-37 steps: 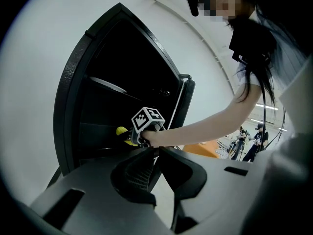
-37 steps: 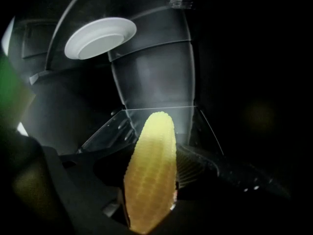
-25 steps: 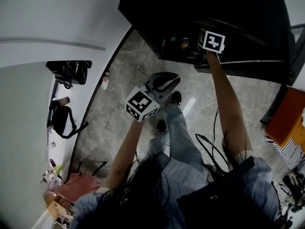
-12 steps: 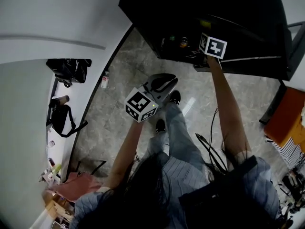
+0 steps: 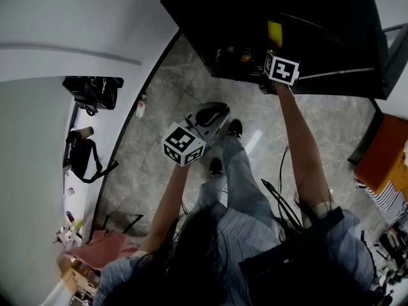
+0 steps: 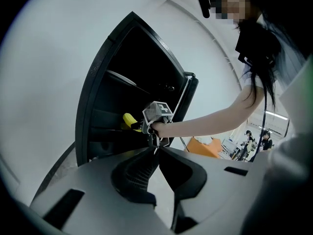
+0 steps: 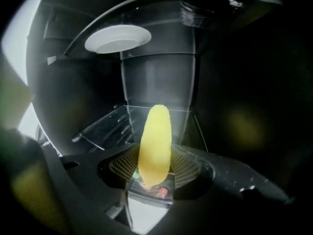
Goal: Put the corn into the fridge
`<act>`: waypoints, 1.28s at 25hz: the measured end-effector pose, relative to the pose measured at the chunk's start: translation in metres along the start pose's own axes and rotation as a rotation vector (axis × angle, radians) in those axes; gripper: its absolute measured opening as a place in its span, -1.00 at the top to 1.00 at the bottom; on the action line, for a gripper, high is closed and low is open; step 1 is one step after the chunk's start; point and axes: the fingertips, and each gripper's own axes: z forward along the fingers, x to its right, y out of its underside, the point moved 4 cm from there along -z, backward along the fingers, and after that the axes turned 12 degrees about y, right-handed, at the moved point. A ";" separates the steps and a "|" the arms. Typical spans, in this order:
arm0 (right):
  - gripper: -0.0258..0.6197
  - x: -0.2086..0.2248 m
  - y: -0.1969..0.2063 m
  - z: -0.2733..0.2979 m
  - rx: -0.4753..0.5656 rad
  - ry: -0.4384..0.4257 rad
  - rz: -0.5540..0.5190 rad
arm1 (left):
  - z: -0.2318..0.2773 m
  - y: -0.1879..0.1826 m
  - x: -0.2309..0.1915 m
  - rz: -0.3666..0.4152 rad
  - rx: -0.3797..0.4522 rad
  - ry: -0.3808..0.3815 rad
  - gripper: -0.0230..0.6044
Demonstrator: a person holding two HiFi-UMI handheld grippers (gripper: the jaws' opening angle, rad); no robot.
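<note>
A yellow corn cob [image 7: 155,143] lies lengthwise on a glass shelf [image 7: 105,126] inside the black fridge [image 5: 255,18], tip pointing inward. Its near end sits between the fingers of my right gripper [image 7: 156,169]. Those jaws are closing, but a gap shows on each side of the cob. In the head view the corn [image 5: 275,33] shows just beyond the right gripper [image 5: 273,61] at the fridge opening. My left gripper [image 5: 213,115] hangs above the floor in front of the fridge, jaws meeting at the tips [image 6: 156,150] with nothing between them. From there the corn [image 6: 129,120] shows at the fridge mouth.
A white plate [image 7: 118,37] rests on the shelf above. The open fridge door [image 6: 188,97] stands to the right of the opening, with small bottles [image 5: 245,57] low in the fridge front. Black bags [image 5: 92,94] lie on the white counter at left. A cable [image 5: 280,190] trails on the floor.
My right gripper has drawn back a little from the fridge, and more of the corn shows beyond it. The left gripper has drifted slightly down and left.
</note>
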 end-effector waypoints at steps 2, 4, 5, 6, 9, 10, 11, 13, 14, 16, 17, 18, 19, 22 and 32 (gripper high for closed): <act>0.27 0.001 -0.002 0.004 -0.005 0.002 -0.009 | 0.000 0.001 0.002 -0.001 0.000 0.001 0.84; 0.27 0.002 -0.003 0.007 -0.013 0.009 -0.006 | -0.001 0.001 0.003 -0.001 0.000 0.004 0.84; 0.27 0.002 -0.004 0.009 -0.015 0.011 -0.006 | -0.001 0.001 0.003 -0.001 -0.001 0.005 0.84; 0.27 0.003 -0.005 0.012 -0.017 0.011 -0.007 | -0.001 0.001 0.003 -0.001 -0.002 0.006 0.84; 0.27 0.004 -0.013 0.017 -0.012 -0.004 -0.008 | -0.001 0.000 0.002 -0.002 -0.003 0.001 0.84; 0.27 0.004 -0.016 0.019 -0.009 -0.011 -0.010 | -0.001 0.000 0.000 -0.003 -0.001 -0.003 0.84; 0.27 0.003 -0.018 0.021 -0.009 -0.016 -0.013 | -0.002 -0.001 -0.001 -0.005 0.001 -0.005 0.84; 0.27 0.001 -0.019 0.024 -0.022 -0.020 -0.010 | -0.003 -0.001 -0.003 -0.007 0.004 -0.007 0.84; 0.27 0.001 -0.018 0.024 -0.032 -0.020 -0.008 | -0.004 -0.001 -0.004 -0.007 0.004 -0.006 0.84; 0.27 0.001 -0.021 0.024 -0.024 -0.020 -0.012 | -0.005 -0.001 -0.005 -0.006 0.001 -0.005 0.84; 0.27 0.001 -0.022 0.023 -0.017 -0.022 -0.012 | -0.006 -0.002 -0.005 -0.005 0.000 -0.005 0.84; 0.27 0.000 -0.023 0.021 -0.015 -0.025 -0.008 | -0.006 -0.002 -0.005 -0.005 -0.001 -0.005 0.84; 0.27 0.000 -0.023 0.019 -0.013 -0.028 0.001 | -0.007 -0.002 -0.005 -0.004 -0.003 -0.006 0.84; 0.27 0.000 -0.029 0.011 0.013 -0.049 0.042 | -0.009 -0.003 -0.003 -0.001 -0.006 -0.008 0.84; 0.27 -0.006 -0.036 -0.058 0.099 -0.163 0.059 | -0.027 -0.006 0.019 0.018 0.008 -0.005 0.84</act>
